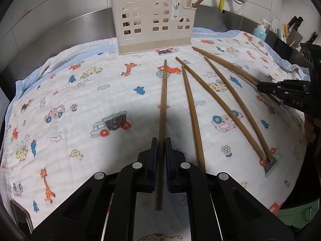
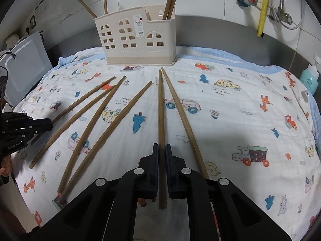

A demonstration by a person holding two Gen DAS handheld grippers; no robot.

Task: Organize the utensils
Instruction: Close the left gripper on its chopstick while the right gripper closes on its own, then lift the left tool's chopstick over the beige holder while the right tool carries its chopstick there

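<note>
Cartoon-print cloth [image 1: 80,104] on steel counter. My left gripper [image 1: 161,140] and right gripper [image 2: 161,146] each clamp one brown wooden chopstick [image 1: 163,100], lying short of the beige plastic holder [image 1: 153,23]; thin round sticks may pivot, slip, or nudge loose neighbours [image 2: 88,128].

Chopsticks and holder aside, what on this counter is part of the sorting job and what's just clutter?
Belongs to the job:
- chopstick in the left claw
- chopstick in the right claw
- loose chopsticks on the cloth
- beige utensil holder

Just lying about:
- teal soap bottle
- knives
- wall pipes
</note>
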